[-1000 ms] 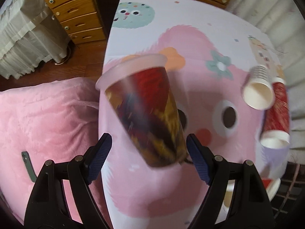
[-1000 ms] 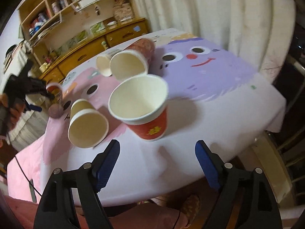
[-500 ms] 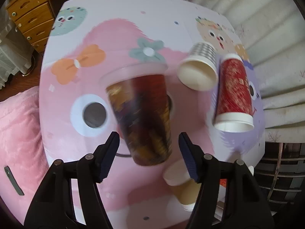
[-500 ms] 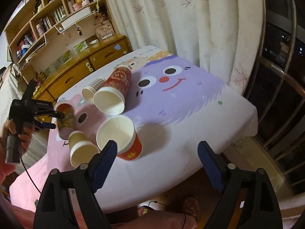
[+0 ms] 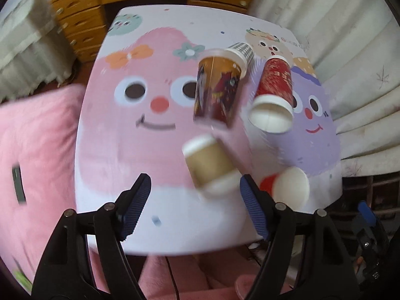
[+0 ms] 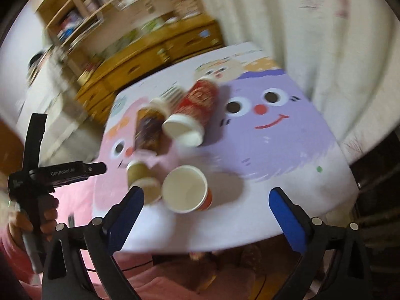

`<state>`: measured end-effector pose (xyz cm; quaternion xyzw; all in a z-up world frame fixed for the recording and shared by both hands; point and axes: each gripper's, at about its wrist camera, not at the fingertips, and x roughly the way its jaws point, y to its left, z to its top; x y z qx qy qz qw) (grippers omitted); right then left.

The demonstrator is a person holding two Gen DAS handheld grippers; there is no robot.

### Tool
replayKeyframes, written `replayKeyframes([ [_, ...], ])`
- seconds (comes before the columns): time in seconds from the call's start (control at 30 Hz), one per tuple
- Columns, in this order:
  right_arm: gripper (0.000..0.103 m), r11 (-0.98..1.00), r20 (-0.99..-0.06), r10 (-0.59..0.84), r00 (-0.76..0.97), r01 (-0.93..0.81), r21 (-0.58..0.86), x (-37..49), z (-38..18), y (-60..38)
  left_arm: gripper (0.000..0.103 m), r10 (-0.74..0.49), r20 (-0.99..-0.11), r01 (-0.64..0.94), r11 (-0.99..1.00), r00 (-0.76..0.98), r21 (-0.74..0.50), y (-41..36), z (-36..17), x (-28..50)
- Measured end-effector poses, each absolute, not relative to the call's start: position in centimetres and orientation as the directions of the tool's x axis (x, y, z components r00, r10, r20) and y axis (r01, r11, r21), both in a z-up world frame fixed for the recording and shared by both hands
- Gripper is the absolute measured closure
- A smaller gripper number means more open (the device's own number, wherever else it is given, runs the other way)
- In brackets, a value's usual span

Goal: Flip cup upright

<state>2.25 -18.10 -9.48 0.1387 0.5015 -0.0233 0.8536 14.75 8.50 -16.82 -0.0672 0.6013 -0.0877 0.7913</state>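
Observation:
A dark patterned cup (image 5: pixel 217 92) stands upright on the table, open end up; it also shows in the right wrist view (image 6: pixel 148 130). My left gripper (image 5: pixel 195 206) is open and empty, pulled back near the table's front edge. My right gripper (image 6: pixel 206 216) is open and empty, facing a short red cup (image 6: pixel 186 188) lying on its side. The left gripper tool (image 6: pixel 45 172) shows at the left of the right wrist view.
A brown cup (image 5: pixel 208 166), a tall red cup (image 5: pixel 273 95) and a checked cup (image 5: pixel 241 52) lie on their sides on the cartoon tablecloth (image 5: pixel 140 165). A pink cushion (image 5: pixel 35 150) lies left, wooden drawers (image 5: pixel 82 32) behind, and a curtain (image 5: pixel 360 95) right.
My left gripper let go of the dark patterned cup, which now stands upright, and drew back from the table. My right gripper moved closer to the short red cup.

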Motion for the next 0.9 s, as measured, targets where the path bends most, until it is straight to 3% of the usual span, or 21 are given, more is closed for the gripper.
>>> replayKeyframes([
  [0.2,0.0,0.967,-0.905,0.151,0.398,0.13,0.218,1.6,-7.9,-18.5,0.032,-0.214,-0.931,-0.052,0.97,0.295,-0.239,7.6,-15.1,7.2],
  [0.33,0.0,0.924,-0.91,0.265,0.32,0.187,0.335,0.5,-7.3,-19.7,0.032,-0.226,-0.943,-0.012,0.972,0.244,-0.236,5.8,-13.7,3.8],
  [0.43,0.0,0.92,-0.909,0.278,0.311,0.185,0.344,-0.6,-6.7,-19.8,0.031,-0.187,-0.941,-0.009,0.98,0.283,-0.198,5.0,-12.0,1.8],
  [0.57,0.0,0.95,-0.905,0.23,0.357,0.121,0.289,-2.3,-4.8,-19.3,0.02,-0.16,-0.921,0.003,0.985,0.355,-0.17,4.0,-9.4,0.4],
  [0.73,0.0,0.964,-0.896,0.197,0.397,0.09,0.251,-3.2,-2.8,-19.4,0.02,-0.103,-0.907,0.031,0.995,0.409,-0.099,1.9,-7.3,-0.1],
  [0.9,0.0,0.969,-0.889,0.187,0.417,0.073,0.238,-3.7,-1.8,-19.5,0.001,-0.059,-0.891,0.049,0.998,0.45,-0.041,0.8,-5.9,-0.6],
])
